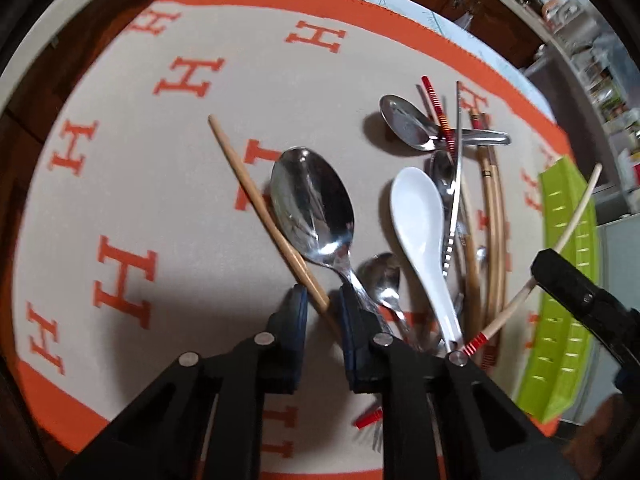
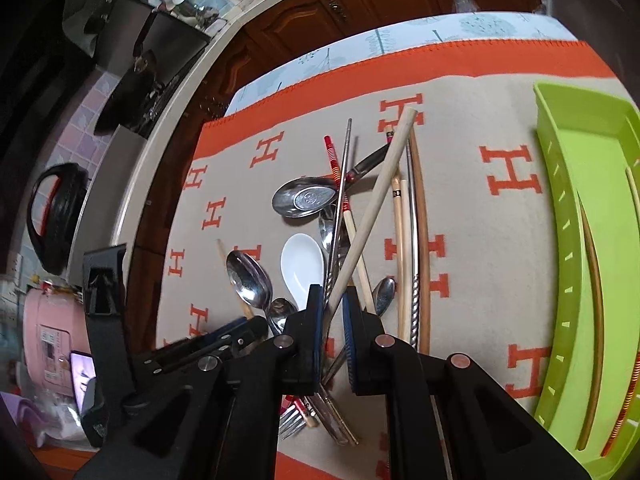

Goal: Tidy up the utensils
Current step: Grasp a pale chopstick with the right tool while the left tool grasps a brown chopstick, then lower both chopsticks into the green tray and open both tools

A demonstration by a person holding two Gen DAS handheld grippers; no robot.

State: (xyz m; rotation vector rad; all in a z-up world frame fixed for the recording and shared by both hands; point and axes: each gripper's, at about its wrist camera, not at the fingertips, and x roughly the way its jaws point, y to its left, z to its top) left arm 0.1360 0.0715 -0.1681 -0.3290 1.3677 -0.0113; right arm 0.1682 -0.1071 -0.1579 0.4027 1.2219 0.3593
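Note:
A heap of utensils lies on the H-patterned cloth (image 1: 160,200): a large steel spoon (image 1: 312,208), a white ceramic spoon (image 1: 420,220), smaller spoons, a knife and several chopsticks. My left gripper (image 1: 324,300) points steeply down, shut on a brown wooden chopstick (image 1: 256,196) that crosses slantwise between its pads; the large spoon's handle passes just beside the right finger. My right gripper (image 2: 334,306) is shut on a pale chopstick (image 2: 380,184) lifted over the heap; the left wrist view shows it (image 1: 538,276) with the stick's red-banded end hanging out. The green tray (image 2: 568,184) holds a few chopsticks.
The green tray (image 1: 568,280) stands along the cloth's right side. Forks (image 2: 296,420) lie at the near edge of the heap under my right gripper. A counter with a pink cooker (image 2: 48,332) and dark pans lies left; wooden cabinets (image 2: 360,4) stand behind the table.

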